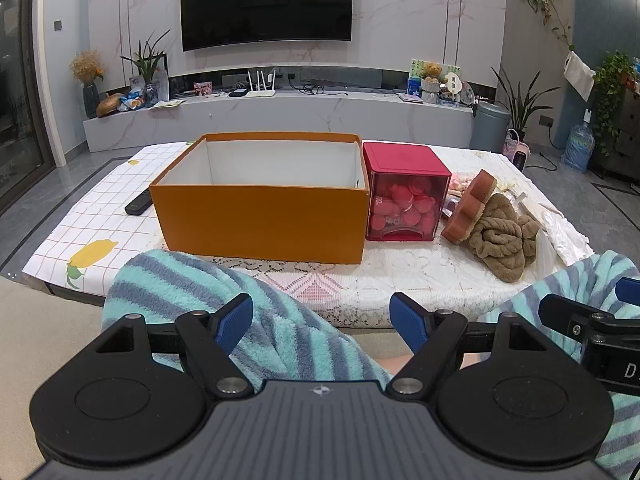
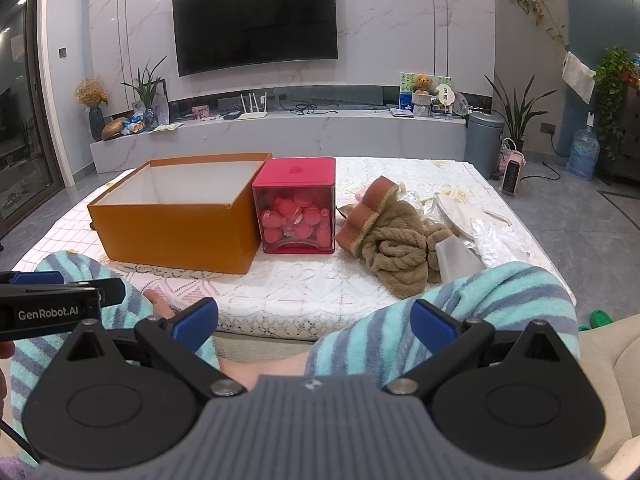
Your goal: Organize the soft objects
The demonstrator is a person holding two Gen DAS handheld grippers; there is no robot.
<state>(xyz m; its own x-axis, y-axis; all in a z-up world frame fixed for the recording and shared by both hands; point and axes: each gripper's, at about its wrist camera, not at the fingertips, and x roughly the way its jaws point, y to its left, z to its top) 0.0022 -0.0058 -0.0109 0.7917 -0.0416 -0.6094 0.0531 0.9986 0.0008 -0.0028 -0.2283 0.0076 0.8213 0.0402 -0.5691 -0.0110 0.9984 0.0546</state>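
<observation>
Both claws hover low over striped fleece-clad knees, well short of the table; the left gripper (image 1: 322, 318) stands spread and empty, and the right gripper (image 2: 314, 322) likewise. On the lace-patterned tablecloth (image 2: 280, 288) a rectangular orange cardboard box (image 1: 260, 216) sits open, touching a cube-shaped red plastic dispenser (image 1: 404, 196); right of that, a thick lobed sponge (image 2: 366, 210) leans on a crumpled, ribbed brown towel (image 2: 400, 252), beside crinkly plastic bags (image 2: 492, 236).

Home living room, wall-mounted TV (image 1: 267, 2), marble media console (image 1: 280, 120)
</observation>
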